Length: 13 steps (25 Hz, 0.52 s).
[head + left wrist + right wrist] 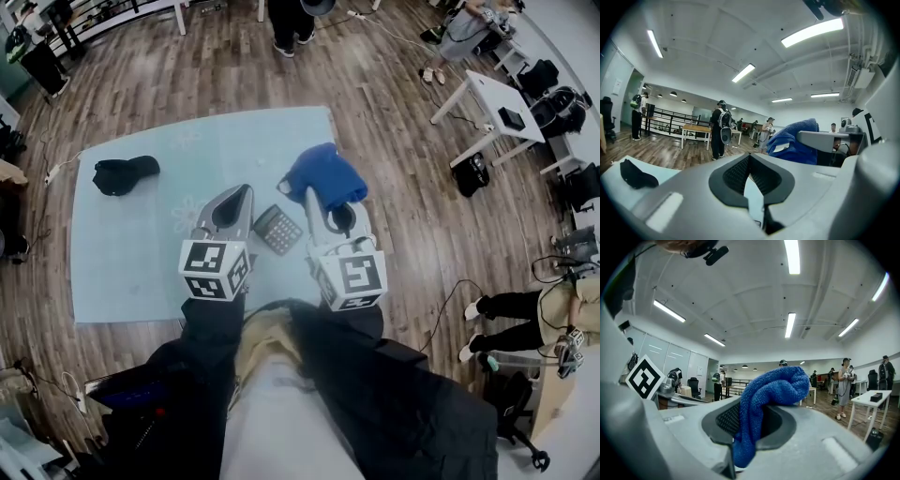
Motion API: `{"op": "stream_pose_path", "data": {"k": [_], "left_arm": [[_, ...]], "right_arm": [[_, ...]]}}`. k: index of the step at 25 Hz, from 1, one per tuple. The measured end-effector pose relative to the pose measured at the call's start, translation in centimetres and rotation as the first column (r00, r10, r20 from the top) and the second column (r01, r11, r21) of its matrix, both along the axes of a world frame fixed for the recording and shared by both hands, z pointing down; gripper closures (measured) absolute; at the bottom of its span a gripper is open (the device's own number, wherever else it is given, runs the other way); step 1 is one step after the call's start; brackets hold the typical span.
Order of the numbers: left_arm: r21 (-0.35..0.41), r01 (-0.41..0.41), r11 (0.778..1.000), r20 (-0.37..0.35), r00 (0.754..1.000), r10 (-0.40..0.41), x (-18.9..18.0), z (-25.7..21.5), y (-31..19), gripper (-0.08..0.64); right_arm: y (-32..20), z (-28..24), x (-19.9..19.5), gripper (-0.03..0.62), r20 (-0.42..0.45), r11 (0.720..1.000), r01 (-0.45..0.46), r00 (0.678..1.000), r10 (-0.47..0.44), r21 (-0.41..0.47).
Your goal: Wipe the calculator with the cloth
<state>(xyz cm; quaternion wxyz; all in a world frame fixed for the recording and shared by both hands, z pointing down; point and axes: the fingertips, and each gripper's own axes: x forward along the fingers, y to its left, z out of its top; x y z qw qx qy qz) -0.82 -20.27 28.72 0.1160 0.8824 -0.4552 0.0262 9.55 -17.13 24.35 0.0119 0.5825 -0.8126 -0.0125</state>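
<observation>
Your dark sleeves are filling the bottom of the head view, and just beyond them both marker cubes are sitting side by side at 12 o'clock. The right tongs (315, 199) are clenching on the blue cloth (323, 175); in the right gripper view the cloth (778, 385) is bunching up between the jaws and hanging down through them. The left tongs (243, 193) are pressing together on nothing, with only a thin sliver of pale surface (141, 253) showing between their pads in the left gripper view.

The calculator (277, 229) is lying flat on the surface in the gap between your two tools, touching neither as far as the head view is showing. From the cloth it is lying at about 7 o'clock, back toward you; from the left tongs it is at about 4 o'clock. Its long axis seems to be running from roughly 11 o'clock to 5 o'clock.

Both gripper views are looking out across the room, not down, so the cloth is probably riding above and past the keys. You are likely needing to draw the right tongs back and tip them down. A black cap (122, 174) is resting well apart at 10 o'clock.
</observation>
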Motion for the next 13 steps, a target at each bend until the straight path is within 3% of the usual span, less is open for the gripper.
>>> {"op": "stream_pose_path", "data": {"k": [13], "left_arm": [[-0.029,-0.050,0.998,0.004,0.999,0.051,0.8,1.5,-0.4,0.558]], "right_arm": [[-1.0,0.7,0.5,0.532,0.014,1.000,-0.006,1.000,0.006,-0.010]]}}
